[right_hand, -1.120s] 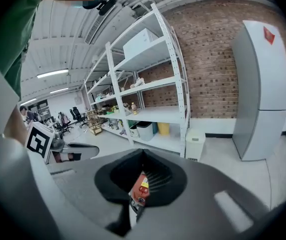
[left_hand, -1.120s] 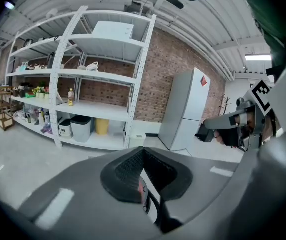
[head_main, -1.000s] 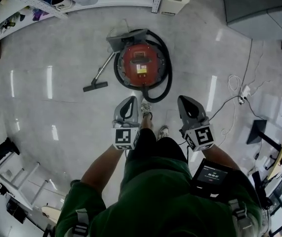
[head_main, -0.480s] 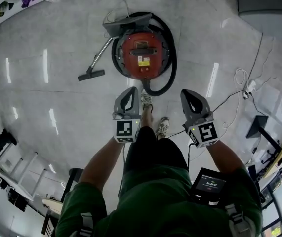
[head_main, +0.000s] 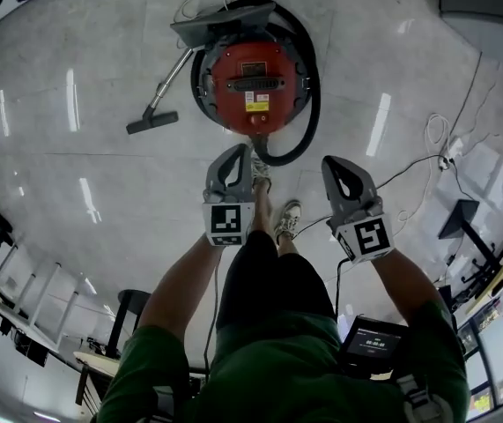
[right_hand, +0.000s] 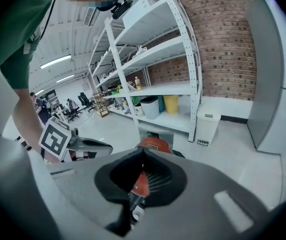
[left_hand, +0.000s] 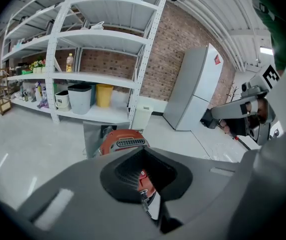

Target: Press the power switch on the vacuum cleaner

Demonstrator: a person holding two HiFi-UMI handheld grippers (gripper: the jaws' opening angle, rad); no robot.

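Polished grey floor [head_main: 101, 201] lies beneath both tools. The left gripper [head_main: 233, 152] and right gripper [head_main: 333, 164] are clenched on nothing, probably to present a blunt tip for pressing. The red vacuum cleaner [head_main: 253, 82] stands just ahead of them, untouched. Its switch cannot be identified.

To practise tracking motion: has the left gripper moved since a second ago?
Yes. The left gripper has come forward toward the vacuum cleaner standing on the floor. In the head view its tip now reaches past the near bend of the black hose.
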